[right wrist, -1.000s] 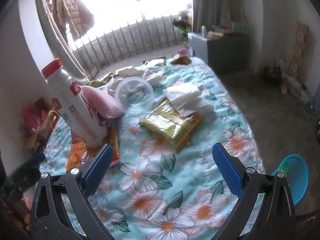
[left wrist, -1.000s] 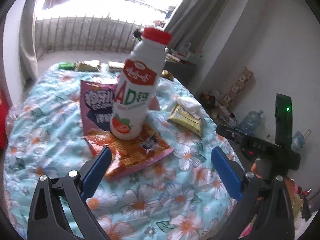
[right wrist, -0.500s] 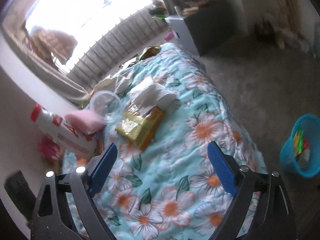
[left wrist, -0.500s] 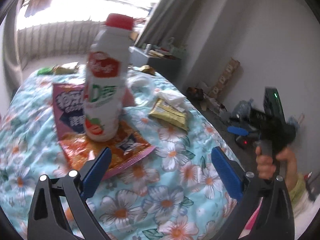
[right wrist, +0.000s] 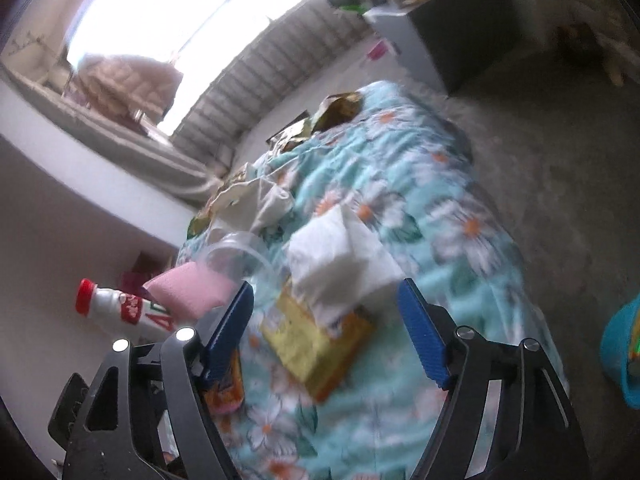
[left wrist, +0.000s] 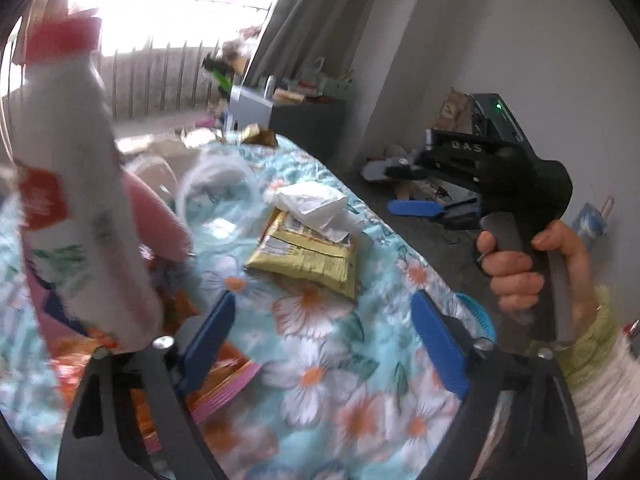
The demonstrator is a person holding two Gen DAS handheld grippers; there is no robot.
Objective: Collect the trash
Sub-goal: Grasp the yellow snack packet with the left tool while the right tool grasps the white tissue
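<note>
Two grippers tilted down, left gripper [left wrist: 320, 344] jaws closing empty, right gripper [right wrist: 326, 332] likewise.

One white plastic bottle with a red cap [left wrist: 76, 184], one clear round plastic lid [left wrist: 218, 204], one yellow foil snack packet [left wrist: 308, 258], one white crumpled tissue [left wrist: 310, 202], one blue plastic bin [right wrist: 622, 356].

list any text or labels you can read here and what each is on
"DAS": on the black body of the right claw.
White bottle: red label with large letters, too blurred to read.
Yellow snack packet: fine print too small to read.
Nothing else legible.
</note>
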